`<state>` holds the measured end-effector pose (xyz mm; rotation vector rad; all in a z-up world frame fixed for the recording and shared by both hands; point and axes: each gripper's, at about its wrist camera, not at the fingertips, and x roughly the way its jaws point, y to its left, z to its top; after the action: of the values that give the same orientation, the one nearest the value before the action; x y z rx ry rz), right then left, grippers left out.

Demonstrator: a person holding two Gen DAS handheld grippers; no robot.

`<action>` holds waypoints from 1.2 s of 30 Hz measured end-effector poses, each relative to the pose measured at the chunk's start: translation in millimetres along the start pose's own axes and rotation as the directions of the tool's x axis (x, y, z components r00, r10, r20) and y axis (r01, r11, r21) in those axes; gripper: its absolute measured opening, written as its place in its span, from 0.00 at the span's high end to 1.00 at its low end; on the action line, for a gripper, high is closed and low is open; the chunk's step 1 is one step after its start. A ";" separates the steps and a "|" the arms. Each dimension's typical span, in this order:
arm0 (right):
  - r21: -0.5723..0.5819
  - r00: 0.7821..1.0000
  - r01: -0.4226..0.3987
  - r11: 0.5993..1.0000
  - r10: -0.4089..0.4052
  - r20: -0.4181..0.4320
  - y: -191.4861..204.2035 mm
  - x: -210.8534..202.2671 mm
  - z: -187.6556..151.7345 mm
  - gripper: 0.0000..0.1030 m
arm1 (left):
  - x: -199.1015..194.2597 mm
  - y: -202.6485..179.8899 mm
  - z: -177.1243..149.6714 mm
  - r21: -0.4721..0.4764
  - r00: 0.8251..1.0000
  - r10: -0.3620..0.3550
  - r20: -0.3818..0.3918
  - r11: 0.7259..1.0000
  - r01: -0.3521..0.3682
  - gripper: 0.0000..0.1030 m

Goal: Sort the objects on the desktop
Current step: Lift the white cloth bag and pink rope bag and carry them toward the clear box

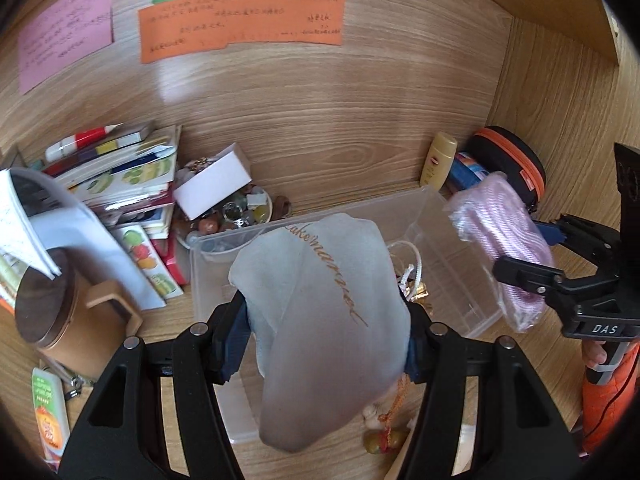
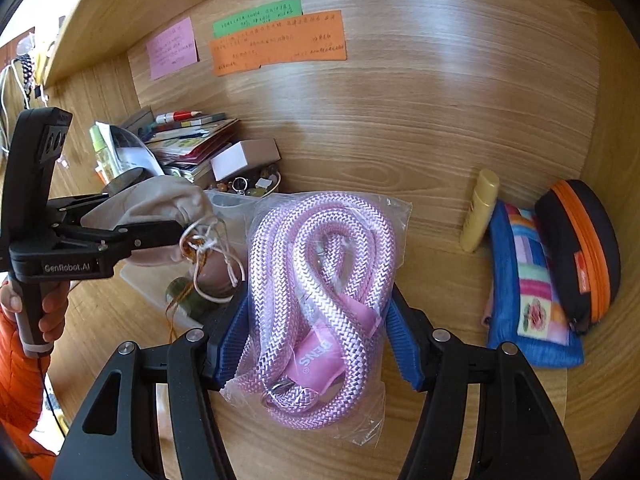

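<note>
My left gripper point(image 1: 326, 312) is shut on a grey drawstring pouch point(image 1: 324, 320) with gold lettering. It hangs above a clear plastic box point(image 1: 452, 256) on the wooden desk. The right wrist view shows the same pouch point(image 2: 160, 204) in the left gripper point(image 2: 176, 224), its white cord and a tassel dangling over the box point(image 2: 152, 284). My right gripper point(image 2: 316, 320) is shut on a clear bag of coiled pink rope point(image 2: 320, 304). In the left wrist view that bag point(image 1: 500, 236) is at the right, beside the box's right end.
A stack of books point(image 1: 120, 176), a white box point(image 1: 212, 188) and a bowl of beads point(image 1: 236, 216) crowd the back left. A brown mug point(image 1: 64, 312) stands front left. A yellow tube point(image 2: 480, 208), patchwork pouch point(image 2: 528, 292) and black-orange case point(image 2: 580, 248) sit at right.
</note>
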<state>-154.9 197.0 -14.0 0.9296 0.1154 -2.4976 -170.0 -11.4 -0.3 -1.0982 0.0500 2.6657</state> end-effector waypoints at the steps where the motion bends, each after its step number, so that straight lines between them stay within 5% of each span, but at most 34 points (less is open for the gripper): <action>1: -0.004 1.000 0.003 1.000 -0.003 -0.005 0.2 3.8 2.6 0.43 | 2.2 0.0 1.2 0.002 1.000 -0.002 -0.003 1.000 0.002 0.42; 12: -0.058 0.994 0.050 0.997 -0.055 -0.091 0.0 47.7 18.7 0.43 | 39.9 0.0 8.6 0.008 0.998 -0.028 -0.064 1.000 0.029 0.42; 36: -0.175 0.978 0.133 0.976 -0.158 -0.138 20.8 87.4 7.3 0.42 | 89.2 -11.6 -3.7 0.044 0.984 -0.022 -0.176 0.999 0.030 0.41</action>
<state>-207.5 142.0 -62.3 1.0733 0.4476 -2.5003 -225.4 19.1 -64.4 -1.3062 0.1284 2.5248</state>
